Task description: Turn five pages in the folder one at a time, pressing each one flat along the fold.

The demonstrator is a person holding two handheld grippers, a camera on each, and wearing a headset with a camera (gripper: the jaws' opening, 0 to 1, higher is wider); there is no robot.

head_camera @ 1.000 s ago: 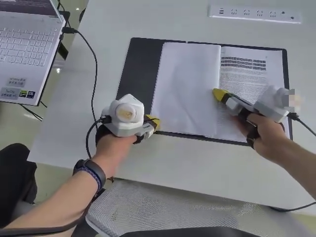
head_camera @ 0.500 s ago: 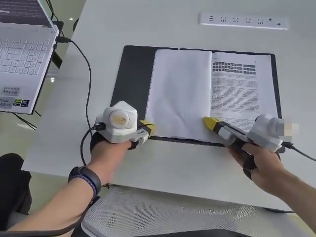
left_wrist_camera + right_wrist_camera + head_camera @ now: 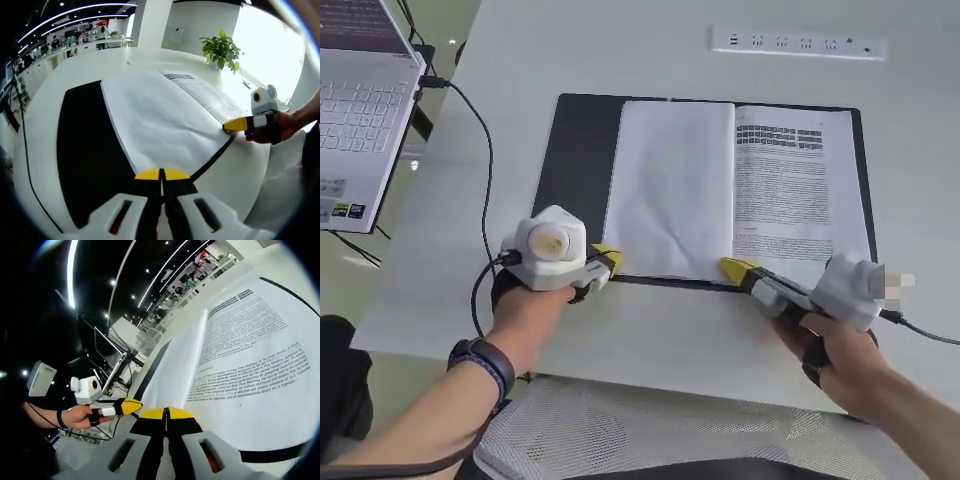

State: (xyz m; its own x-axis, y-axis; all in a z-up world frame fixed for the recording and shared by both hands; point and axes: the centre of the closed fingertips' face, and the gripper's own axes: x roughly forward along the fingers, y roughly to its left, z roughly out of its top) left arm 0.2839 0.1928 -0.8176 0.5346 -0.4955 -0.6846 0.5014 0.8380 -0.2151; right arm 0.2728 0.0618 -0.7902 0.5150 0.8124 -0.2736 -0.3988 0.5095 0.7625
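The black folder lies open on the white table. A blank turned page lies on its left half and a printed page on its right. My left gripper is shut, its yellow tips at the folder's near edge by the blank page's bottom left corner. My right gripper is shut too, its tips resting at the bottom of the fold at the near edge. In the right gripper view the printed page spreads ahead and the left gripper shows at the left. The right gripper appears in the left gripper view.
A laptop sits at the far left with a black cable running along the table beside the folder. A white power strip lies at the back. The table's near edge is just below both hands.
My right gripper has slid down the fold from mid-page to the folder's bottom edge. The left gripper has stayed at the folder's near left edge. The camera has shifted.
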